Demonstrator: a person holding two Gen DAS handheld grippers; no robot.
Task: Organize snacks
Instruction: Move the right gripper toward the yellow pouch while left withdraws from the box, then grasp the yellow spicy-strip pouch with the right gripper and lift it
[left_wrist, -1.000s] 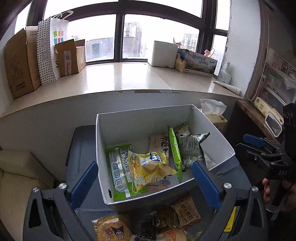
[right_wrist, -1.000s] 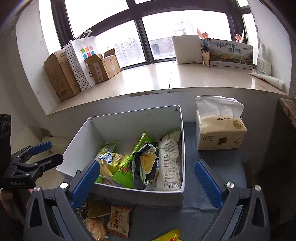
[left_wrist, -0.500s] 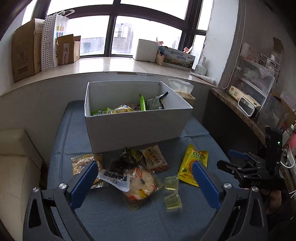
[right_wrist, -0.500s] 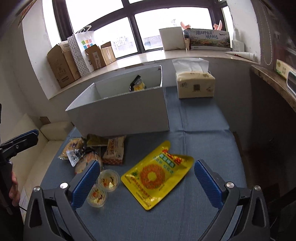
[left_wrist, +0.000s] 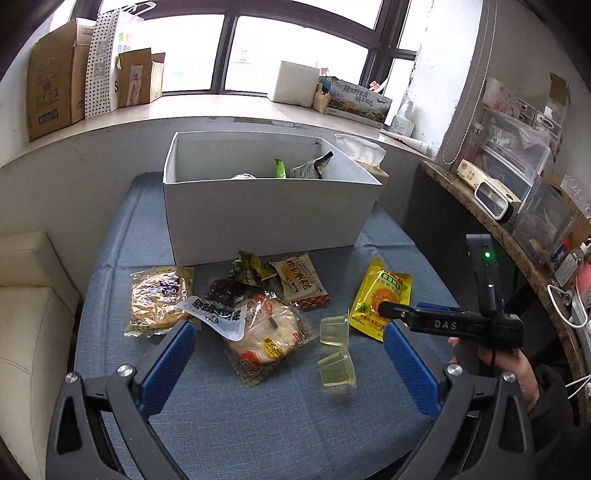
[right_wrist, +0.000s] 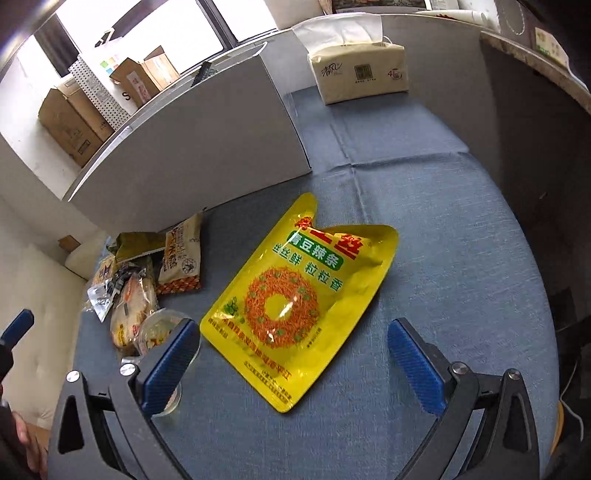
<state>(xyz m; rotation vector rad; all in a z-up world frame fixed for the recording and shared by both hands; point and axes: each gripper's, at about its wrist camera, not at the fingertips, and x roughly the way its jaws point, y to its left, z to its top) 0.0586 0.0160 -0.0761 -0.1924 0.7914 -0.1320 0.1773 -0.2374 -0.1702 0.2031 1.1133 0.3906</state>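
A white box (left_wrist: 266, 206) with several snack packs inside stands on the blue cloth. In front of it lie loose snacks: a cookie pack (left_wrist: 159, 299), a round pastry pack (left_wrist: 266, 336), a brown cake pack (left_wrist: 299, 282), two jelly cups (left_wrist: 334, 347) and a yellow pouch (left_wrist: 380, 299). My left gripper (left_wrist: 290, 363) is open and empty, above the pastry pack. My right gripper (right_wrist: 291, 363) is open and empty, low over the yellow pouch (right_wrist: 295, 295); it also shows in the left wrist view (left_wrist: 395, 310). The white box (right_wrist: 192, 147) stands behind the pouch.
A tissue pack (right_wrist: 360, 72) stands at the back right of the cloth. A cluttered side shelf (left_wrist: 517, 206) runs along the right. A cream cushion (left_wrist: 29, 317) lies to the left. Cardboard boxes (left_wrist: 55, 88) stand on the windowsill.
Both grippers pulled back from above the box and dropped lower. The right gripper has come down close over the yellow pouch. Both stay open.
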